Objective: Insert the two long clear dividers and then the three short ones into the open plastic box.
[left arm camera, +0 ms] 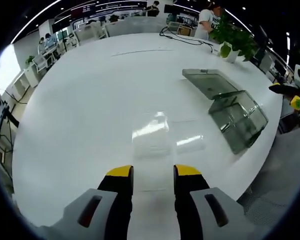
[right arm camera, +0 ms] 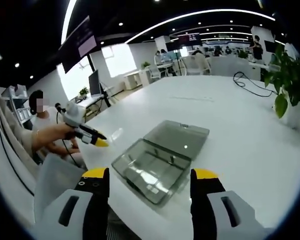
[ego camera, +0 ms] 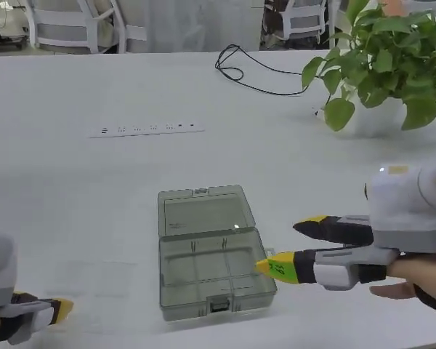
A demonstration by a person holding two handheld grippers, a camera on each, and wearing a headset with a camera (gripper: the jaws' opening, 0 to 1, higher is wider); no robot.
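On the broad white surface (ego camera: pixel 94 218) the smoky translucent plastic box (ego camera: pixel 211 265) lies lid-open at the head view's lower centre, the right tool (ego camera: pixel 280 247) spread wide and empty just beside it, the left tool (left arm camera: pixel 153 172) narrowly parted, empty, below the flat clear dividers (left arm camera: pixel 160 135).

Open tabletop (ego camera: pixel 80 211) around box (ego camera: pixel 192 304); plant (ego camera: pixel 385 58) beyond.
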